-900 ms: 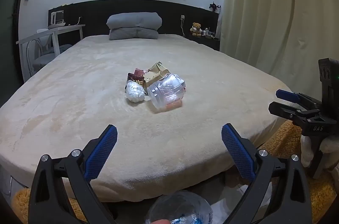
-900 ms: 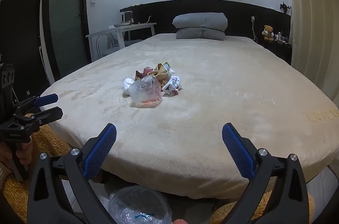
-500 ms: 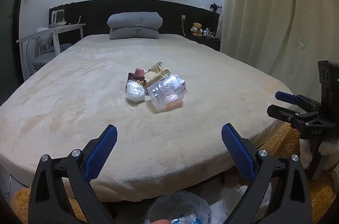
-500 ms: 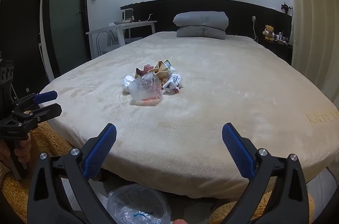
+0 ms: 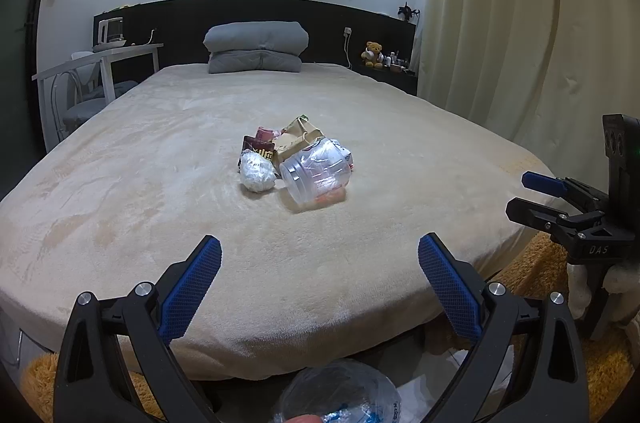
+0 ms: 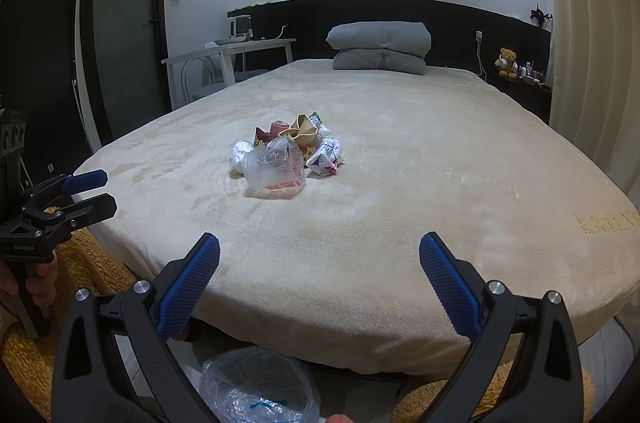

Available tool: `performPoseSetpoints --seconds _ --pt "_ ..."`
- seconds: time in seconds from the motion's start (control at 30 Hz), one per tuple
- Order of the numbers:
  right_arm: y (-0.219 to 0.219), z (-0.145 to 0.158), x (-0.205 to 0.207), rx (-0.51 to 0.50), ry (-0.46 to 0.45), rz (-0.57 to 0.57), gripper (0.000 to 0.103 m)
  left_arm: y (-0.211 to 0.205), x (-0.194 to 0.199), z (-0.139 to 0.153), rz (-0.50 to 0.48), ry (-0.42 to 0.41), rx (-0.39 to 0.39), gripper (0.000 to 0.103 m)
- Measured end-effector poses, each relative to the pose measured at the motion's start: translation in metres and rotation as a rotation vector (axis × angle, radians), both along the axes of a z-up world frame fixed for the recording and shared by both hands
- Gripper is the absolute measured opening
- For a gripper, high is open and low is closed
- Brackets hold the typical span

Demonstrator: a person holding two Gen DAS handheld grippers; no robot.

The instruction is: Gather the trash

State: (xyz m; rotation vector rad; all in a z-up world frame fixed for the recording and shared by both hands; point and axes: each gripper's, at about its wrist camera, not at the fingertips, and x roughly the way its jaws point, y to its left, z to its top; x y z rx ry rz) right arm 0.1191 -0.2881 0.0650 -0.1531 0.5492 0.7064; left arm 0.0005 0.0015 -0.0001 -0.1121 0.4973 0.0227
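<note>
1. A small heap of trash (image 5: 294, 163) is seen near the middle of the bed (image 5: 160, 183), lying on its beige plush cover.
2. At the front of the heap a clear plastic jar (image 5: 316, 175) lies on its side, with a crumpled white wad (image 5: 256, 175) touching it on one side.
3. Behind these, a dark snack wrapper (image 5: 260, 151) and a crushed brown paper bag (image 5: 298, 137) are piled; a printed white wrapper (image 6: 326, 159) is seen at the far side of the jar in the right wrist view.
4. The left tool (image 5: 320, 263) is held spread wide above the bed's near edge, with nothing between its blue pads (image 5: 192, 287).
5. The right tool (image 6: 320, 263) is likewise held wide apart and unloaded, well apart from the heap.
6. A clear plastic bag (image 6: 260, 387) is seen on the floor below the bed's edge.
7. Folded grey bedding (image 5: 256, 47) is stacked by the black headboard (image 5: 180, 19), and a teddy bear (image 5: 373, 54) sits on a side shelf.
</note>
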Motion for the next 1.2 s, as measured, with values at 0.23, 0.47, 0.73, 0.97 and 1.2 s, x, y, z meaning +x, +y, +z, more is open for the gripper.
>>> performPoseSetpoints --seconds 0.23,0.47,0.73,0.97,1.2 --pt "0.0002 0.0005 -0.0004 -0.002 -0.003 0.0 0.099 -0.0004 0.0005 0.0003 -0.001 0.002 0.001 0.097" --pt "0.0006 0.0001 -0.0004 -0.003 -0.004 0.0 0.099 -0.0005 0.0005 0.0005 -0.001 0.001 0.002 0.097" --pt "0.0012 -0.0006 -0.0007 -0.005 -0.005 0.0 0.099 -0.0006 0.0006 0.0006 -0.001 0.002 0.002 0.097" --pt "0.0008 -0.0007 -0.0005 -0.006 -0.006 0.0 0.099 -0.0007 0.0007 0.0005 -0.001 0.002 0.002 0.097" --pt "0.0007 -0.0014 -0.0002 -0.008 -0.008 0.0 0.099 -0.0007 0.0006 0.0006 -0.001 0.002 0.002 0.097"
